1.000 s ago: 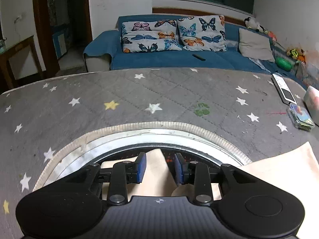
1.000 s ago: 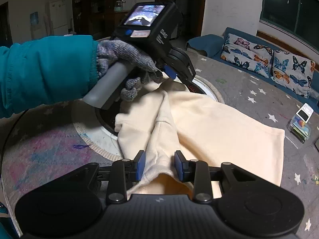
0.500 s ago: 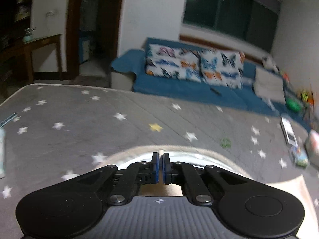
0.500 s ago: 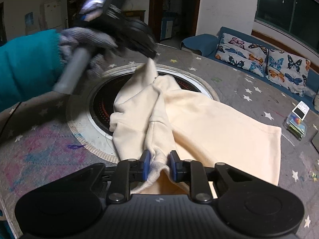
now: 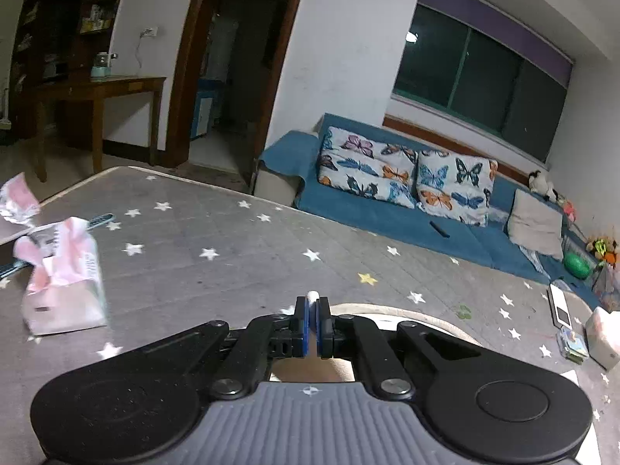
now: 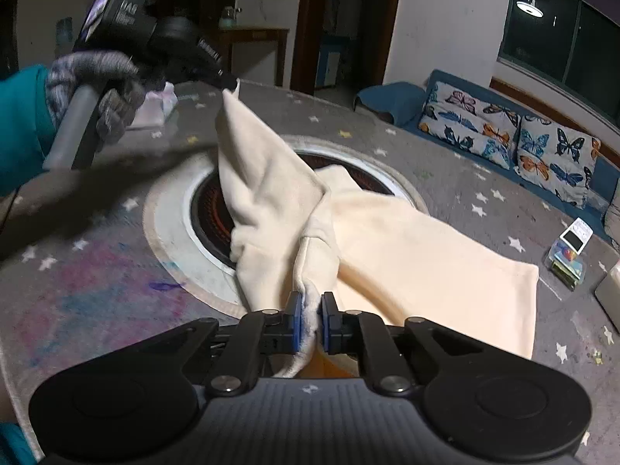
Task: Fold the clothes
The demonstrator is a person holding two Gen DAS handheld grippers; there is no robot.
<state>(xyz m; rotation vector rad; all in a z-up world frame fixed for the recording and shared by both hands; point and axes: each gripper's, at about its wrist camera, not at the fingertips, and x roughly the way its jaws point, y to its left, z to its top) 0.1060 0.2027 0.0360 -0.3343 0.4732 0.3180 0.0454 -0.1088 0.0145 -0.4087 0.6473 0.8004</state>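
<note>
One cream garment (image 6: 407, 240) lies across the star-patterned bench (image 6: 97, 263), with two corners raised, one pinched in the closed left gripper (image 5: 312, 310) up and to the left, the other clamped in the right gripper (image 6: 310, 310) at the near edge.
</note>
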